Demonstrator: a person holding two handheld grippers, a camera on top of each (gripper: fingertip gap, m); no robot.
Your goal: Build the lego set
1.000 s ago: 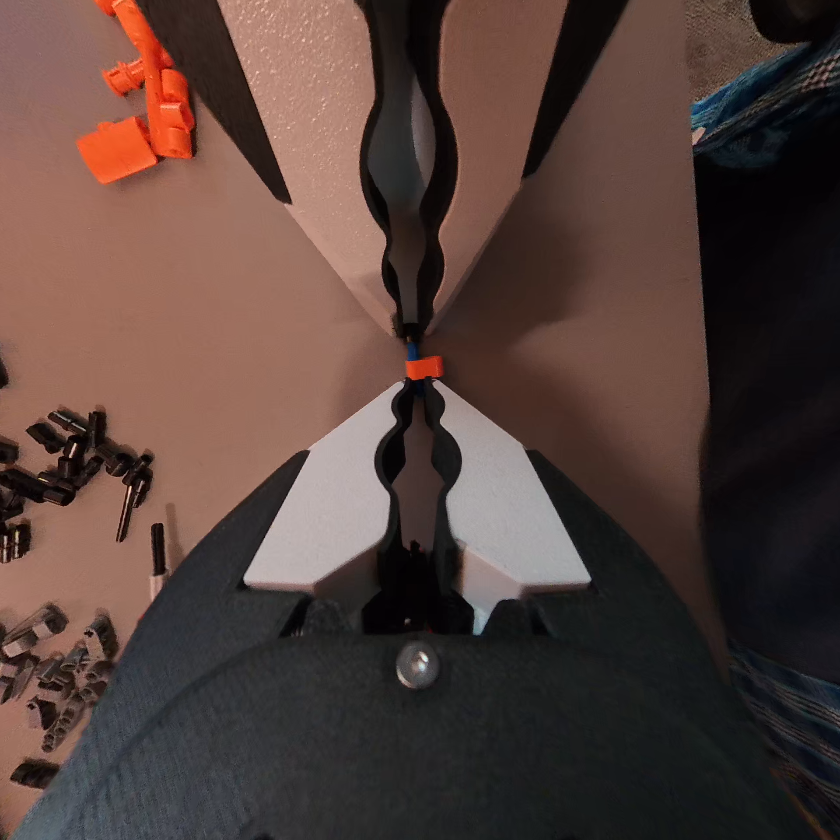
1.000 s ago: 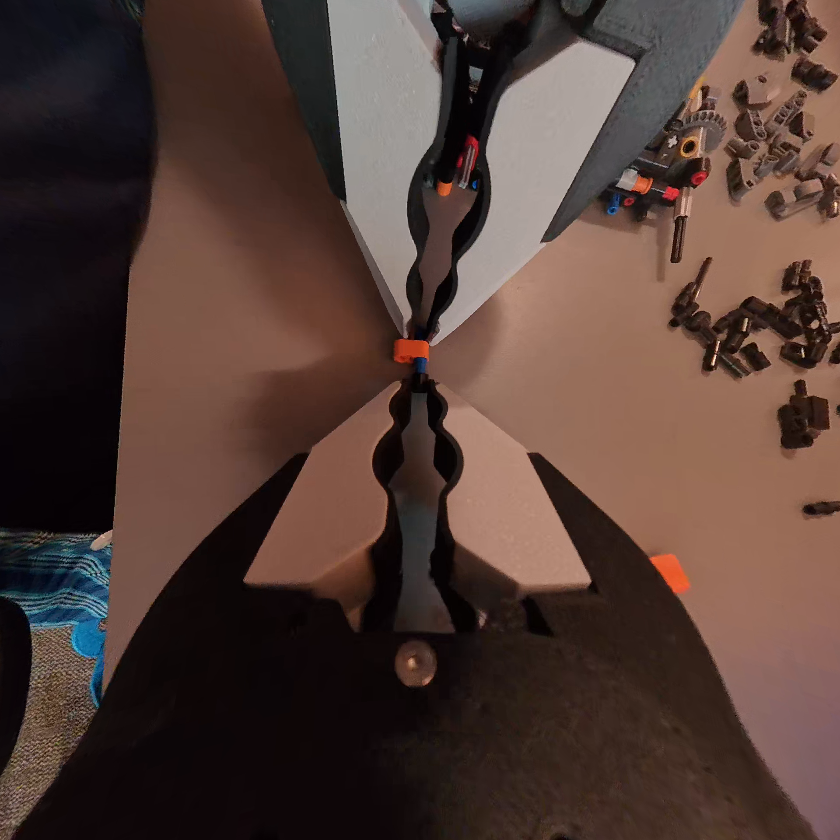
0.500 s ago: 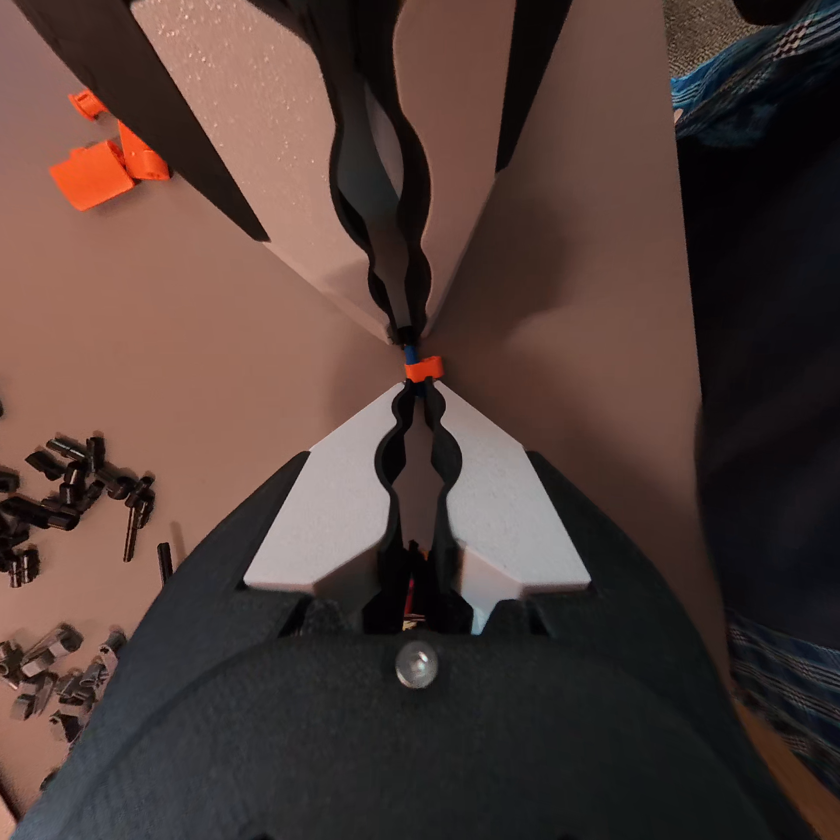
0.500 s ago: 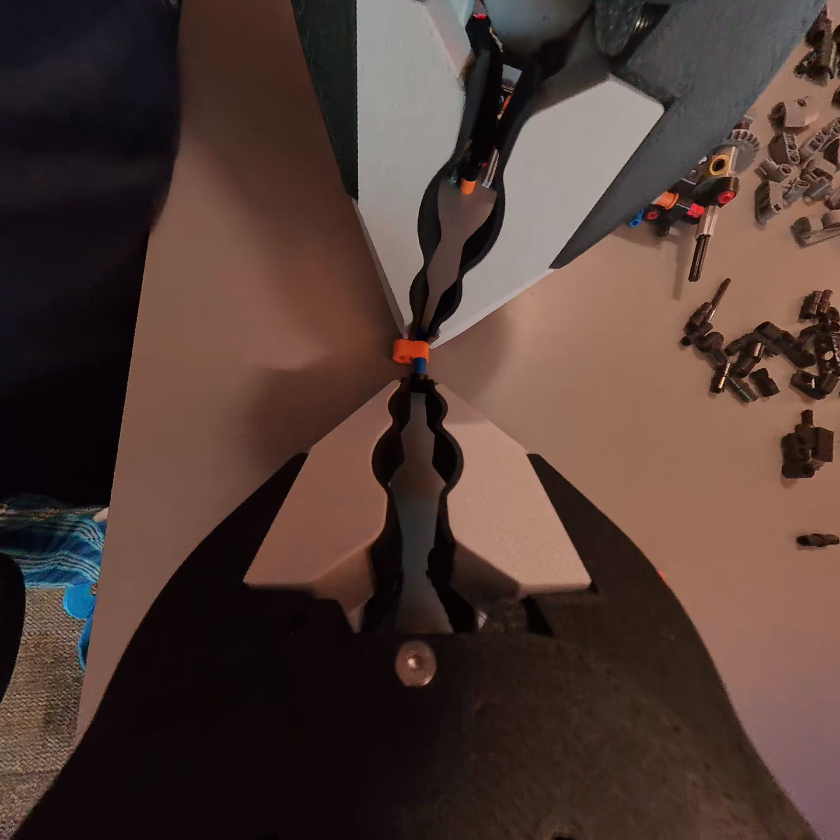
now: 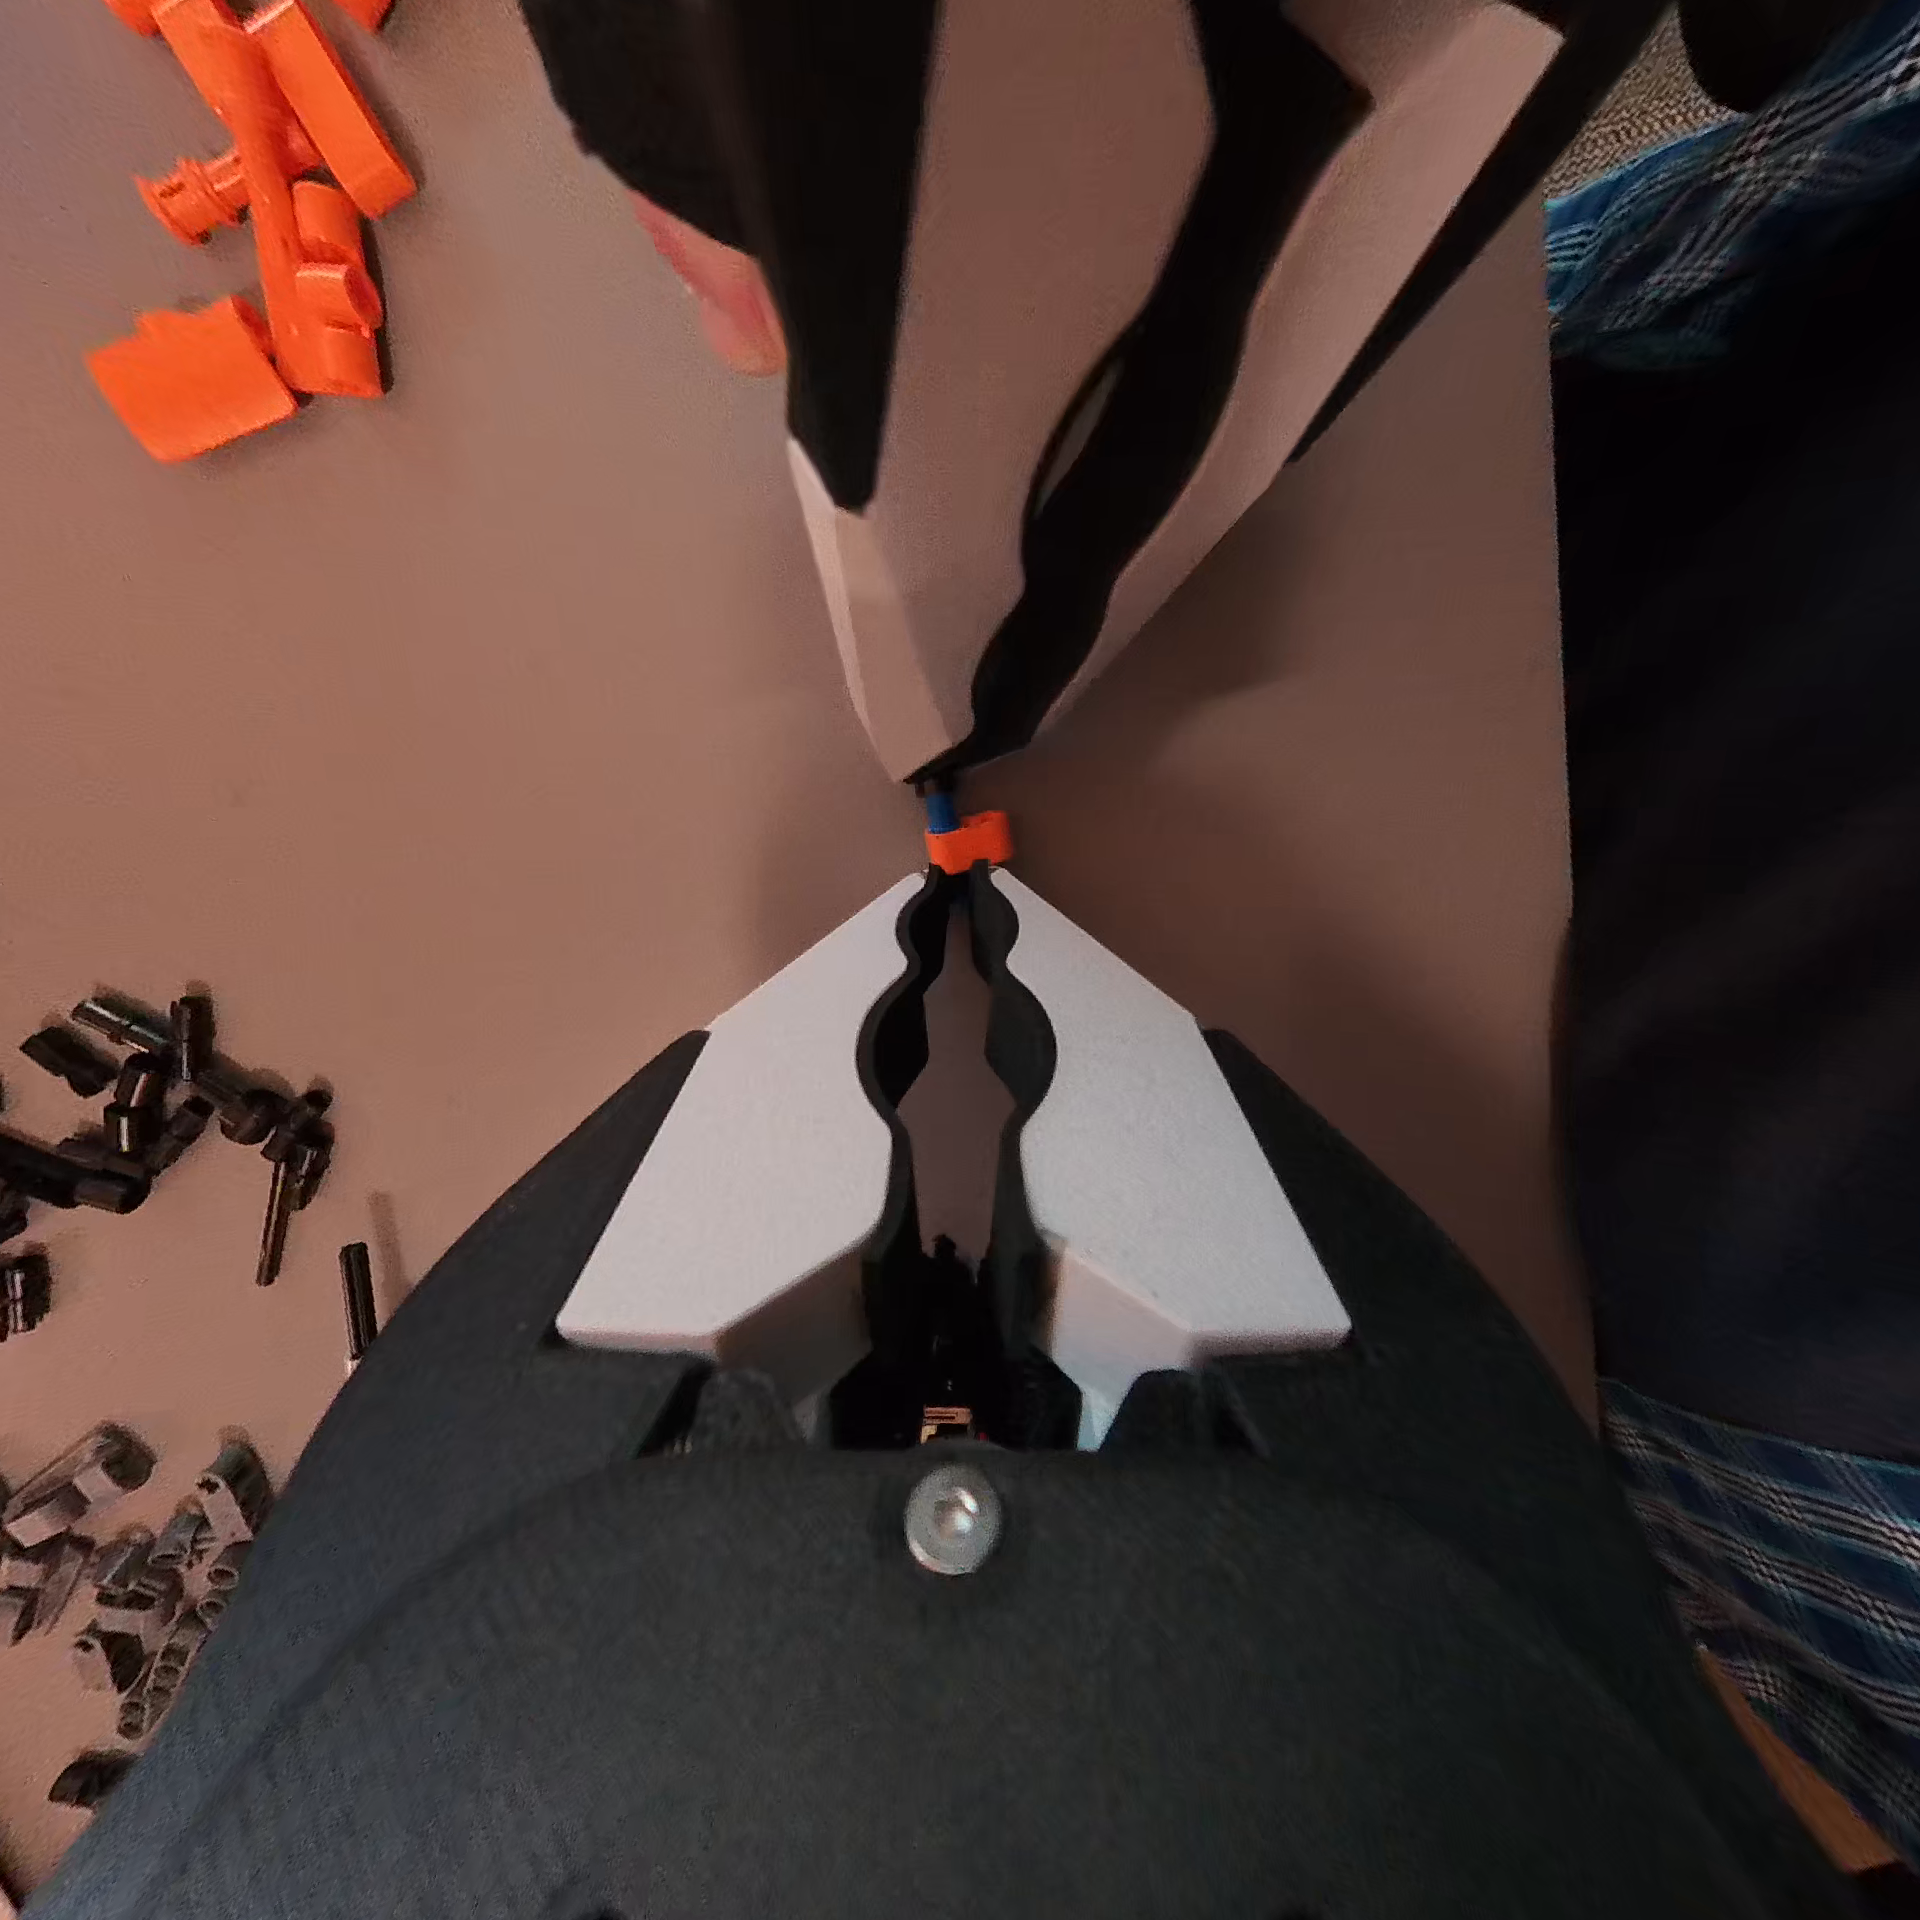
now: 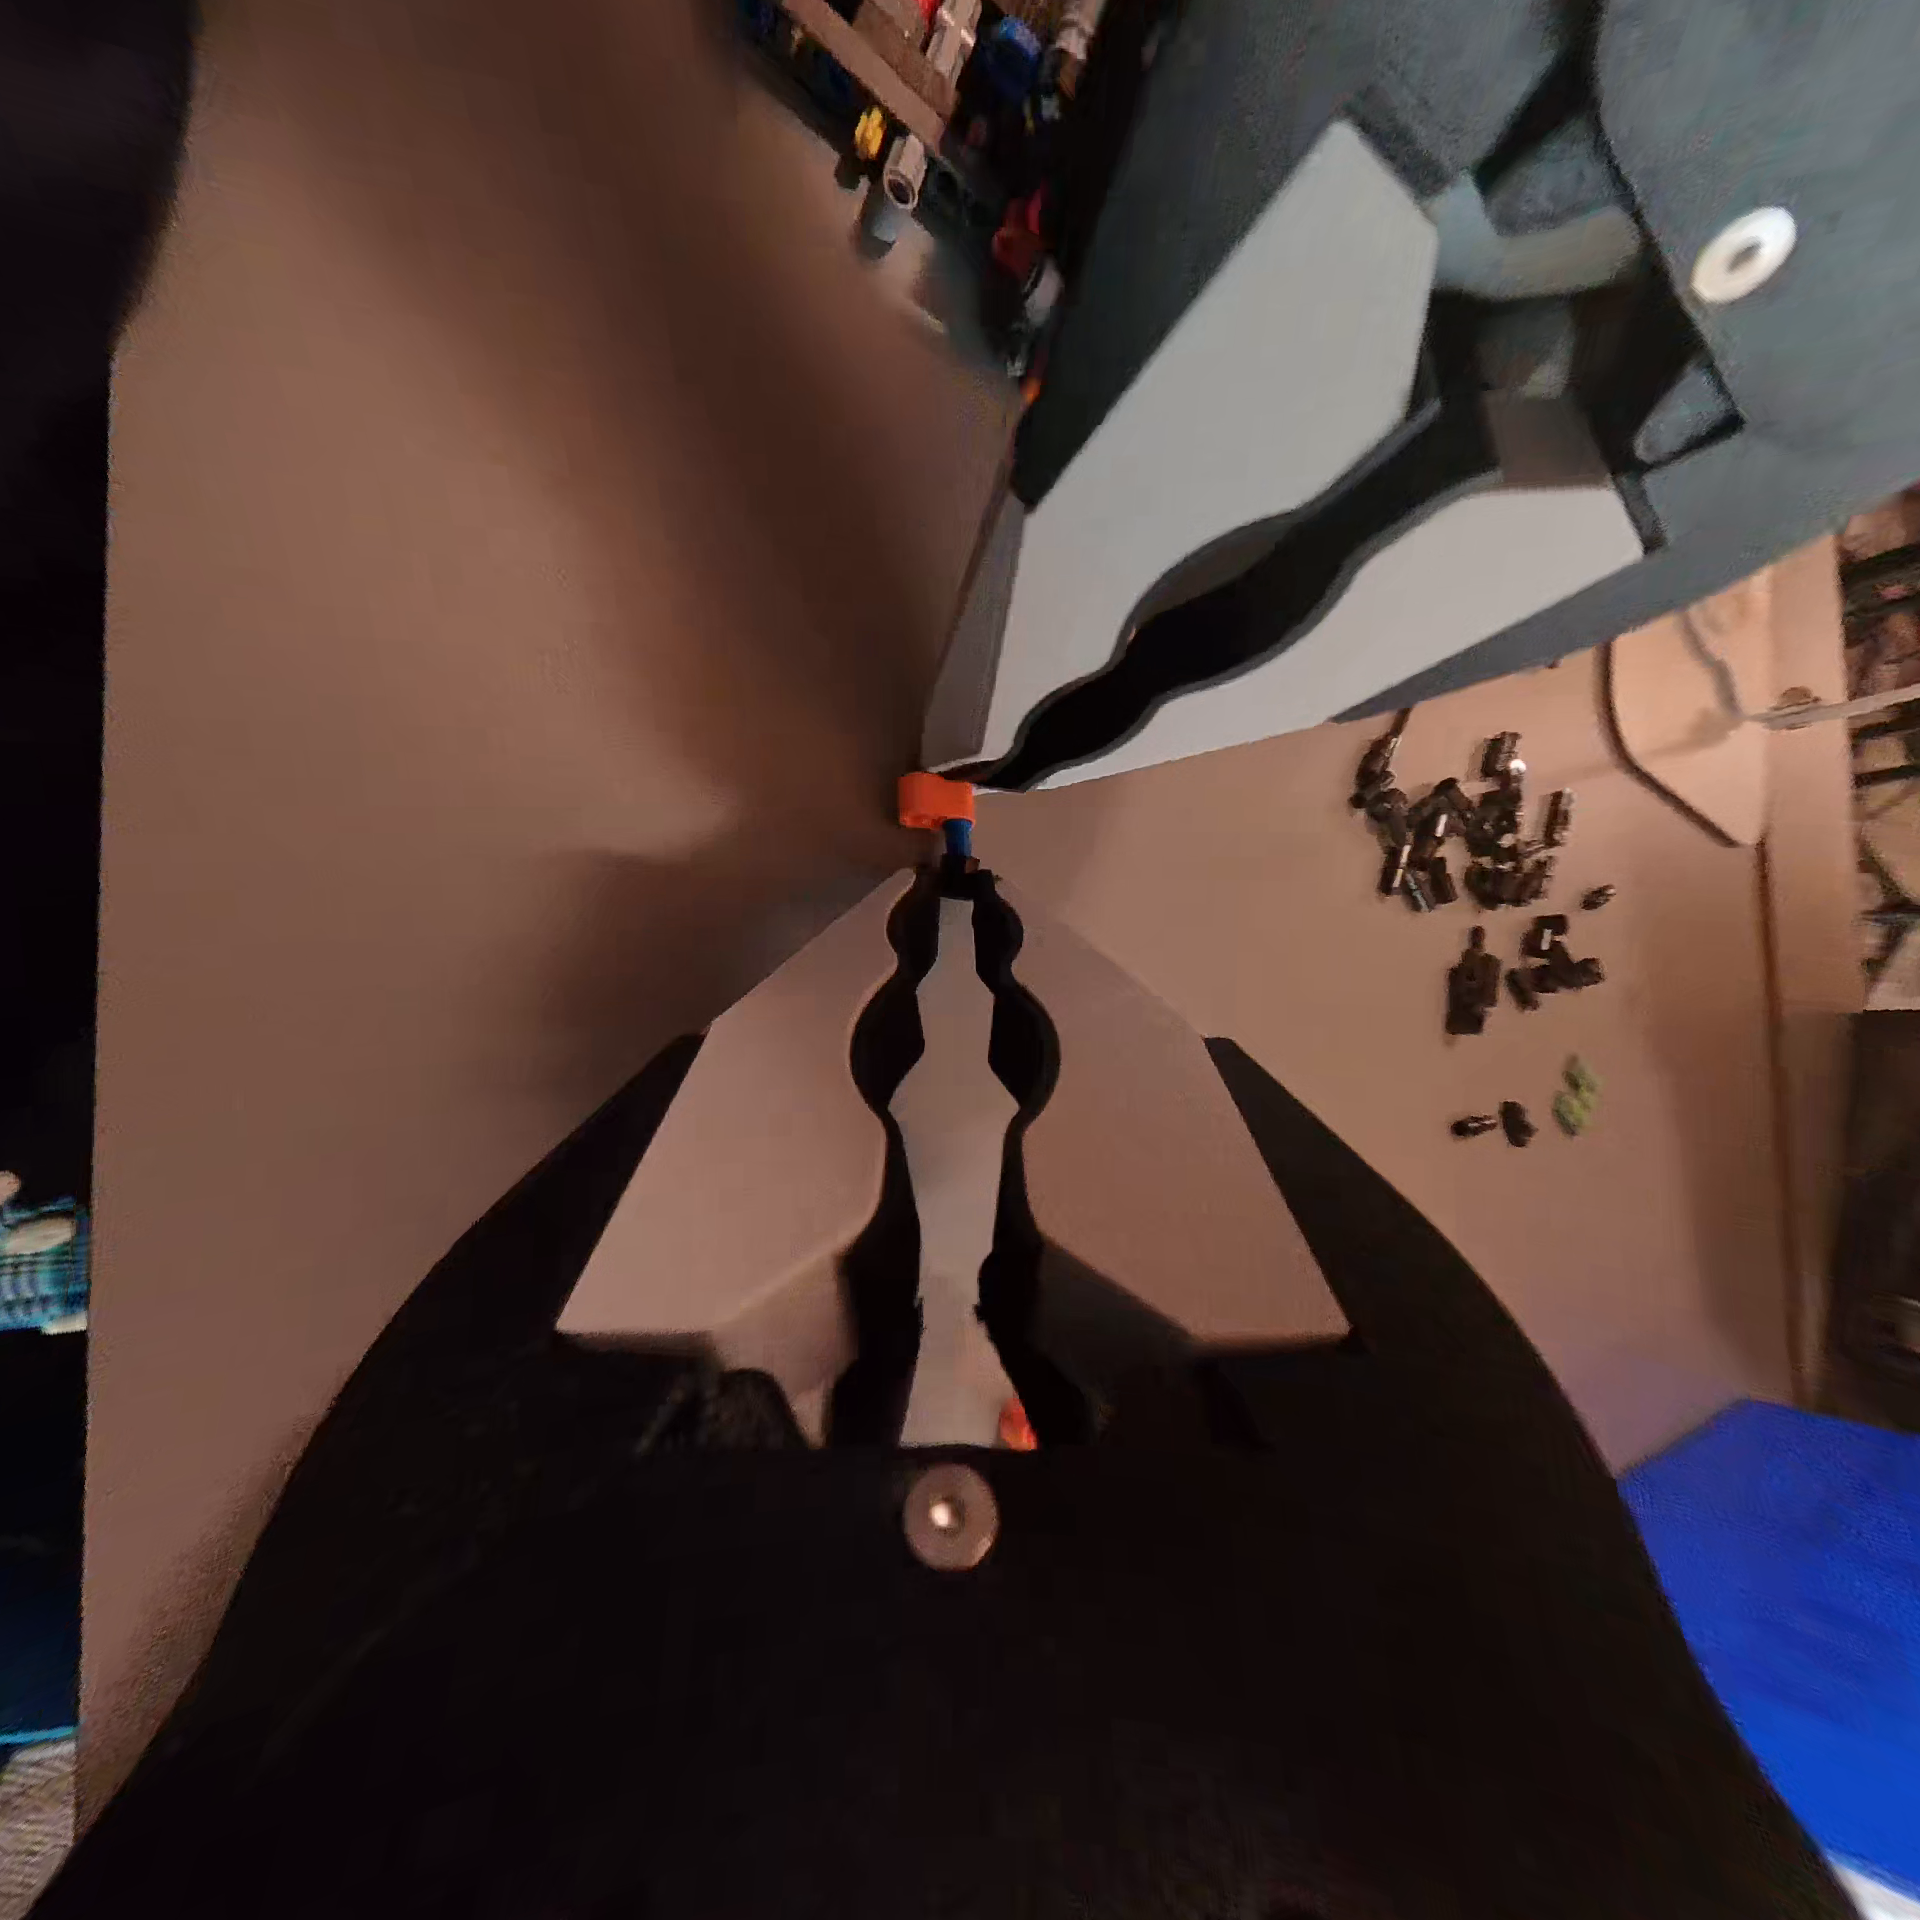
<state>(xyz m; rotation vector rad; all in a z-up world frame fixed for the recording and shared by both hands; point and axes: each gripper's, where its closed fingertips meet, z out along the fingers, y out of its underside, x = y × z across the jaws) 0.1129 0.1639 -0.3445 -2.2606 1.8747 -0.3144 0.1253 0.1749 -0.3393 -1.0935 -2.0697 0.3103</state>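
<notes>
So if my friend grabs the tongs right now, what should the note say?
Left tongs: shut on the small orange piece, held above the table.
Right tongs: shut on the blue pin that goes into that orange piece.
Both tips meet nose to nose, so the two parts are joined or nearly so; how deep the pin sits cannot be seen.
Loose black pins, grey connectors and an orange sub-build lie on the table.
Left: finish pushing the pin in, then add more parts.
</notes>
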